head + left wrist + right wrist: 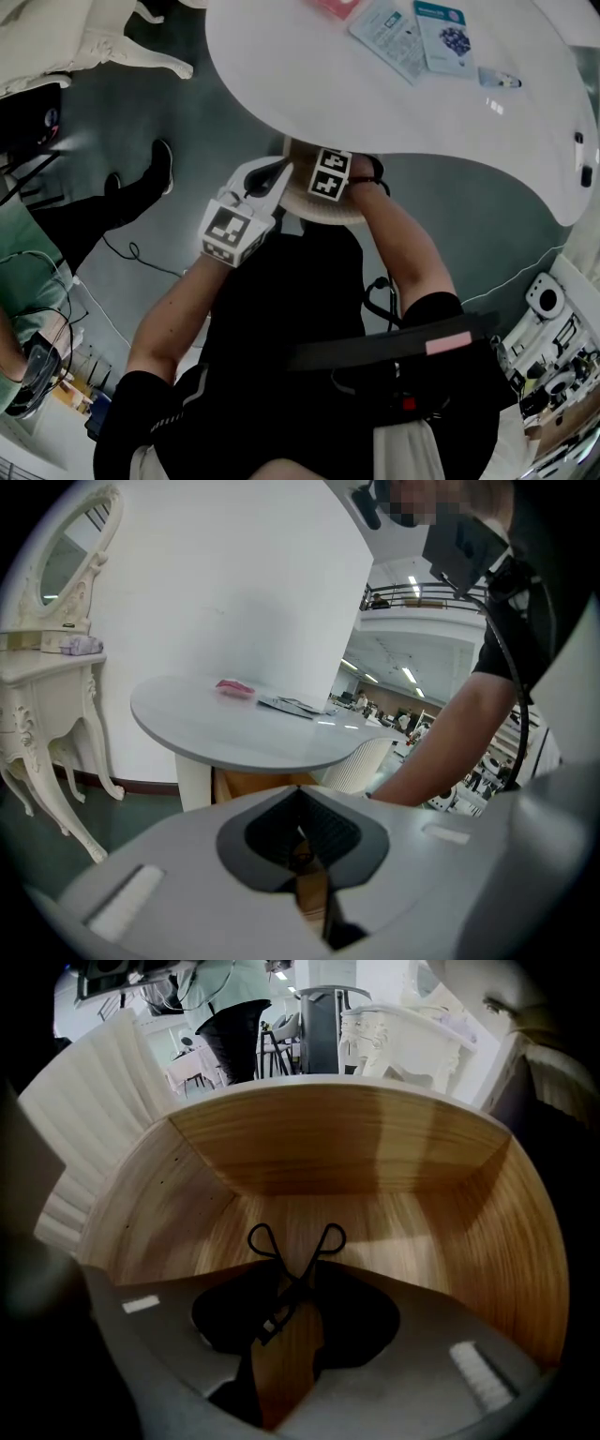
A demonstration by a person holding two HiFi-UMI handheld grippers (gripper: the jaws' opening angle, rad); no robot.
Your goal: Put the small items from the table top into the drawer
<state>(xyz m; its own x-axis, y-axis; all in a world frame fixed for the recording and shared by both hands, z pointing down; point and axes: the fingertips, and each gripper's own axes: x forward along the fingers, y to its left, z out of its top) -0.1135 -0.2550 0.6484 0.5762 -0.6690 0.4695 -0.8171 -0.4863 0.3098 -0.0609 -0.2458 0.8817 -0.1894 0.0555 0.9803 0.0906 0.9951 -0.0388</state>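
I'm on the drop-off step. My R tongs (291, 1290) are reaching into the drawer (375, 1152) and standing apart. A black curler (296, 1258) (prob. a lash curler, can't be sure) is sitting between them, pads not pinching it. Its 2 loops are lying on the wood floor, so I'm judging this item as delivered.

My L tongs (302, 844) are hanging outside the drawer, narrow, tips about together, nothing in them, pointing toward the desk (216, 733).

More is waiting on the desk: a pink item (234, 688), 2 packets (412, 33), a tube (500, 81) and black bits (582, 159) near the edge.

Next move, imo: backing the R tongs straight out w/o snagging the loops, then going up to the desk for another item.
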